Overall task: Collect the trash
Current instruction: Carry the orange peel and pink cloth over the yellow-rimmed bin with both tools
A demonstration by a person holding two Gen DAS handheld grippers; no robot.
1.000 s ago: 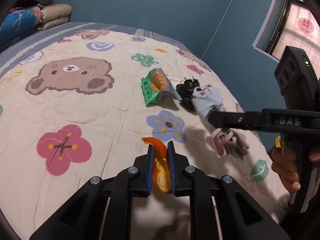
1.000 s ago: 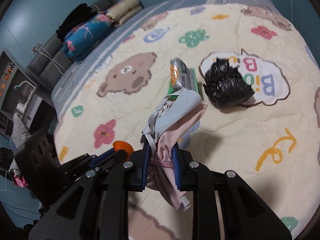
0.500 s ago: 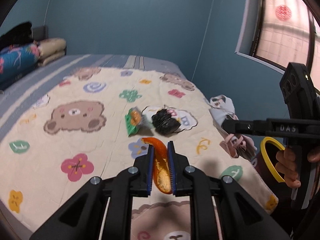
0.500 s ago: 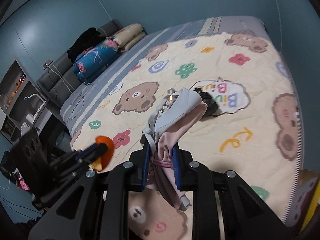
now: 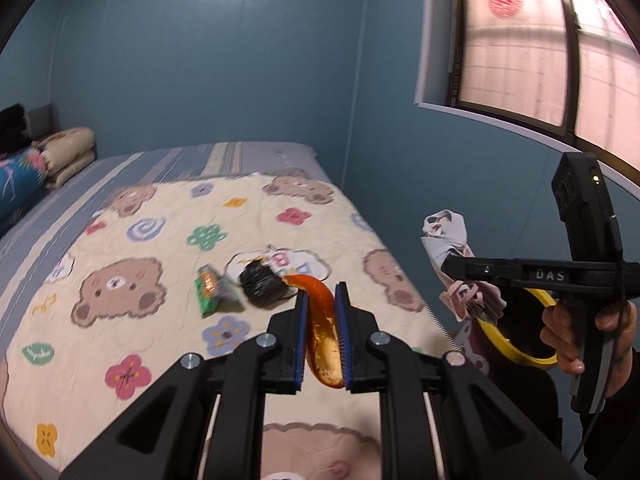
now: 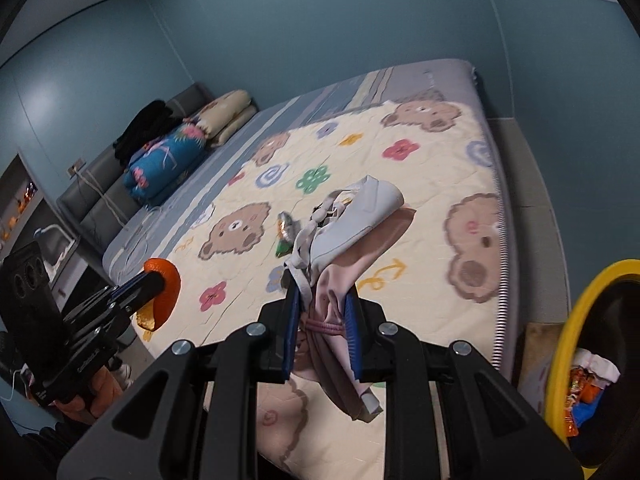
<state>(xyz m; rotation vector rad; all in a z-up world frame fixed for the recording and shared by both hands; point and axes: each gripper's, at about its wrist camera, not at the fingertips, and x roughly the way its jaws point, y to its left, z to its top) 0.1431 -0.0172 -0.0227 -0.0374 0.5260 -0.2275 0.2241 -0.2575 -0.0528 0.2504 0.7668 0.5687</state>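
My left gripper [image 5: 321, 300] is shut on a curl of orange peel [image 5: 322, 332], held above the near edge of the bed; the peel [image 6: 160, 292] also shows at left in the right wrist view. My right gripper [image 6: 320, 300] is shut on a pink and white crumpled wrapper bundle [image 6: 352, 232], which hangs off the bed's right side [image 5: 452, 248]. On the quilt lie a green snack packet [image 5: 210, 288] and a crumpled black bag [image 5: 262, 284]. A yellow-rimmed bin [image 6: 576, 344] with trash inside stands on the floor at right, below the bundle [image 5: 516, 336].
The bed carries a cream quilt [image 5: 140, 280] with bears and flowers. Folded bedding [image 6: 188, 148] is stacked at the headboard. A window [image 5: 540, 40] is in the blue wall on the right. A person's hand [image 5: 592, 328] holds the right gripper's handle.
Both grippers have risen and pulled back from the quilt with their loads. The bed now looks farther away, and the yellow-rimmed bin has come into view at right.
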